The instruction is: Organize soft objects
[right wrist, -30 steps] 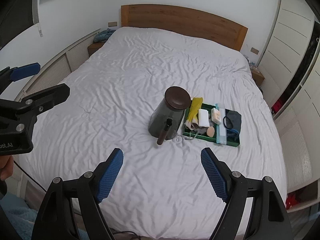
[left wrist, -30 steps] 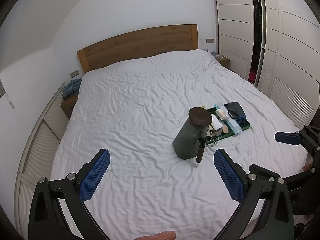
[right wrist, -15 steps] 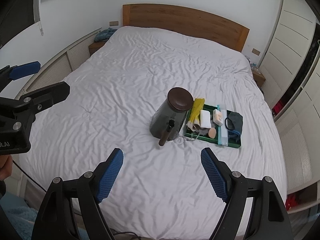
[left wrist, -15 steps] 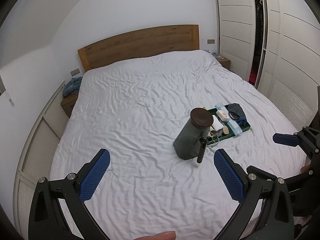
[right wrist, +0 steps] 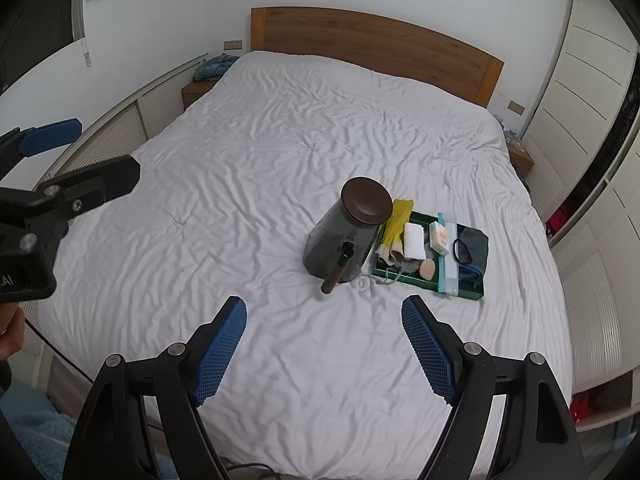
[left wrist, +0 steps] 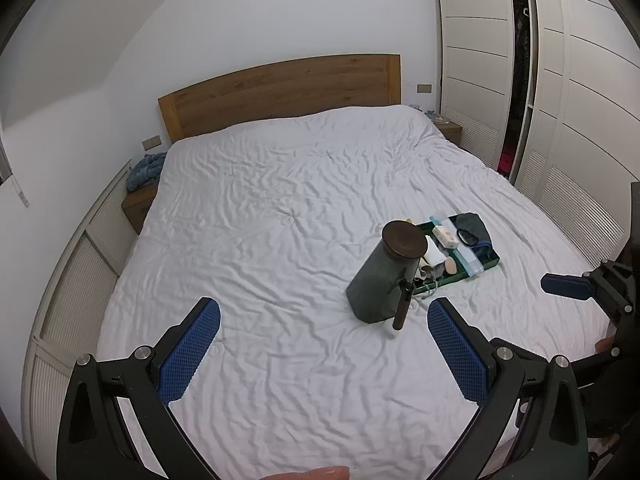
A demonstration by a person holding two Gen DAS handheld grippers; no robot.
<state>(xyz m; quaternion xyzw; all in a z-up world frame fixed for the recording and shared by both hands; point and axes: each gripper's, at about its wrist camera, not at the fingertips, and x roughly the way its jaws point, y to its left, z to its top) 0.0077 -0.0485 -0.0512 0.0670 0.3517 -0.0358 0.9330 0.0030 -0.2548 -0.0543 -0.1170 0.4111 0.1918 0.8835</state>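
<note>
A green tray (right wrist: 476, 291) (left wrist: 493, 261) lies on the white bed, holding a yellow cloth (right wrist: 396, 220), a white folded cloth (right wrist: 414, 240), a beige sponge (right wrist: 427, 269), a small packet (right wrist: 439, 237), a clear pouch (right wrist: 449, 268) and a dark bag (right wrist: 476, 250) (left wrist: 472, 226). A dark grey jug (right wrist: 340, 236) (left wrist: 380, 276) with a brown lid and a handle stands at the tray's left. My left gripper (left wrist: 324, 340) and my right gripper (right wrist: 323, 334) hover open over the near bed, well short of the jug, with nothing between their fingers.
The bed (left wrist: 280, 220) has a wooden headboard (right wrist: 376, 52). White wardrobes (left wrist: 560, 100) line the right wall, low louvred cabinets (right wrist: 160, 108) the left. A blue cloth (right wrist: 212, 66) sits on the left nightstand. The other gripper shows at each view's edge.
</note>
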